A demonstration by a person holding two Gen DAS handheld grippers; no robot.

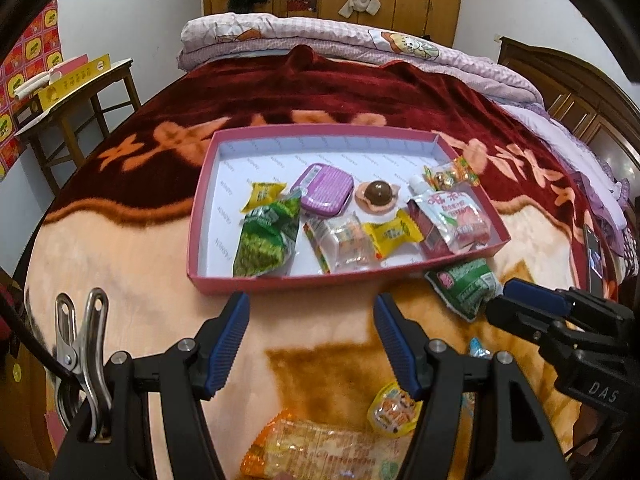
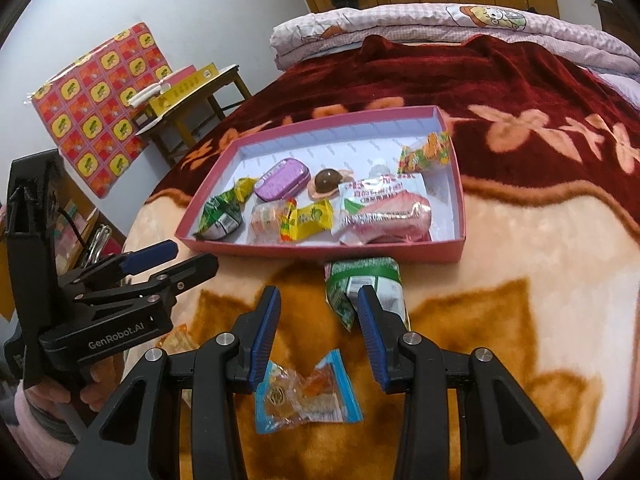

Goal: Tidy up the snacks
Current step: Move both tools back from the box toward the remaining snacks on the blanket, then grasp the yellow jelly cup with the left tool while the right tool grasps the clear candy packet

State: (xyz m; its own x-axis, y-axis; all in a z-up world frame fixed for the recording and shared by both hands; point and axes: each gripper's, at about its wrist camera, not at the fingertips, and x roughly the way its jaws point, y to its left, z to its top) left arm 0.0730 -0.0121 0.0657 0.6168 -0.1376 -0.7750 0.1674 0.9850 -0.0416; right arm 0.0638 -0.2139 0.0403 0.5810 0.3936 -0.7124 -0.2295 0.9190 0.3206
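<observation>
A pink tray (image 1: 304,280) (image 2: 320,250) lies on the blanket and holds several snacks: a green packet (image 1: 266,236), a purple tin (image 1: 322,192), a chocolate ball (image 1: 378,194), yellow candies and a pink pouch (image 1: 452,220). Loose on the blanket are another green packet (image 1: 464,284) (image 2: 372,276), an orange cracker pack (image 1: 320,448), a jelly cup (image 1: 394,408) and a blue-wrapped sweet (image 2: 308,392). My left gripper (image 1: 312,298) (image 2: 192,256) hangs open in front of the tray, holding nothing. My right gripper (image 2: 318,292) (image 1: 504,300) is open beside the loose green packet, with nothing between its jaws.
A folded quilt (image 1: 320,36) lies at the far end of the bed. A wooden stool (image 1: 76,92) with a yellow box stands to the left. A phone (image 1: 594,256) rests at the right edge. A metal clip (image 1: 80,344) hangs by my left gripper.
</observation>
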